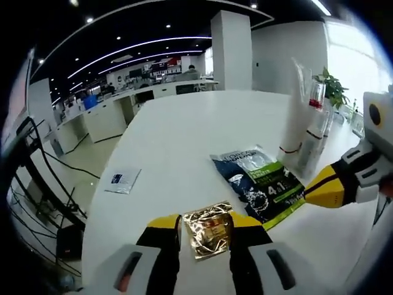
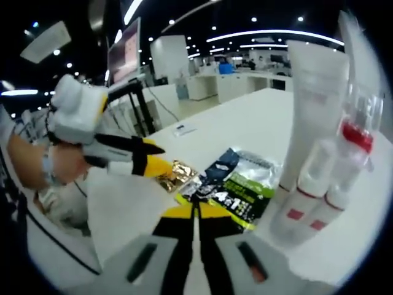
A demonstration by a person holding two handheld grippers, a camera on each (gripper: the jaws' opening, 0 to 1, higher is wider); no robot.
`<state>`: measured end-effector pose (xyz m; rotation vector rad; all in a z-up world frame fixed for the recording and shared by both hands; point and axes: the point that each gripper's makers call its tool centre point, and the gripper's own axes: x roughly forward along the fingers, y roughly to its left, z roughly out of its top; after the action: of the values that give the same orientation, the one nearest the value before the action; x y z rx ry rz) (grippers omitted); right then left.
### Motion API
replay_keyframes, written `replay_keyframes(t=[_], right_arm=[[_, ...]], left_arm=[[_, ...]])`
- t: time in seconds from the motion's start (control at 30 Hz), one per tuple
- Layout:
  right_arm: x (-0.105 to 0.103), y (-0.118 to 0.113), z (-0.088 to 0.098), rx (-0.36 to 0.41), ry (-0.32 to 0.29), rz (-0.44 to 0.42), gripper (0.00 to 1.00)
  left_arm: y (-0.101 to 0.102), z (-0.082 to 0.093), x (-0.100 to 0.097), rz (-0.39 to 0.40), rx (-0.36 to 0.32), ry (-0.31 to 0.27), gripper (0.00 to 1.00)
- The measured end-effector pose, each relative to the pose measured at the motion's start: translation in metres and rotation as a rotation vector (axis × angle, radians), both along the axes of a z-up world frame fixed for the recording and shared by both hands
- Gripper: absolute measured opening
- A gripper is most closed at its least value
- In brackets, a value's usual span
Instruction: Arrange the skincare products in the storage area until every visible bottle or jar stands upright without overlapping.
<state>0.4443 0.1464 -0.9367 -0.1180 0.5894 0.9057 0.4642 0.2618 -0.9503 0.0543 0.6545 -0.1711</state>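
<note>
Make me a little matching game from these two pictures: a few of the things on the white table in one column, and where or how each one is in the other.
Things:
1. gold sachet
2. dark blue and green sachet
3. tall white tube
4. small blue and white packet

States:
A. standing upright beside small bottles
B. lying flat, alone, far from the rest
C. between the left gripper's jaws
D. lying flat, its edge at the right gripper's closed jaws

Pairs: 1-C, 2-D, 3-A, 4-B
</note>
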Motion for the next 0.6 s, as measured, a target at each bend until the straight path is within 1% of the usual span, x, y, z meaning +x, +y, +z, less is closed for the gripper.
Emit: replay_keyframes(t=[0.07, 0.1, 0.13, 0.2, 0.3, 0.33, 0.4, 0.53, 0.6], right_arm=[[0.000, 0.000, 0.000, 0.002, -0.002, 0.001, 0.01], [0.000, 0.000, 0.001, 0.003, -0.003, 0.003, 0.01], [0.000, 0.000, 0.001, 0.003, -0.003, 0.003, 0.01], [-0.001, 0.000, 0.001, 0.002, -0.003, 0.005, 0.01], [-0.002, -0.001, 0.000, 0.003, 0.000, 0.006, 0.01], [-0.003, -0.002, 0.000, 0.004, 0.002, 0.006, 0.01], [-0.004, -0.003, 0.001, 0.004, 0.004, 0.007, 0.01], [-0.006, -0.005, 0.001, 0.004, 0.007, 0.004, 0.01], [-0.006, -0.006, 0.001, 0.005, 0.007, 0.002, 0.01]], left_arm=[[0.011, 0.007, 0.006, 0.018, 0.014, -0.014, 0.34], [0.021, 0.011, 0.012, 0.034, 0.028, -0.029, 0.36], [0.025, 0.012, 0.014, 0.039, 0.031, -0.030, 0.38], [0.044, 0.017, 0.026, 0.076, 0.030, -0.021, 0.41], [0.065, 0.021, 0.040, 0.111, 0.031, -0.011, 0.47], [0.073, 0.022, 0.046, 0.130, 0.023, -0.003, 0.48], [0.084, 0.025, 0.054, 0.156, 0.013, -0.002, 0.51], [0.092, 0.023, 0.066, 0.158, 0.017, 0.030, 0.55], [0.094, 0.021, 0.072, 0.150, 0.021, 0.046, 0.56]])
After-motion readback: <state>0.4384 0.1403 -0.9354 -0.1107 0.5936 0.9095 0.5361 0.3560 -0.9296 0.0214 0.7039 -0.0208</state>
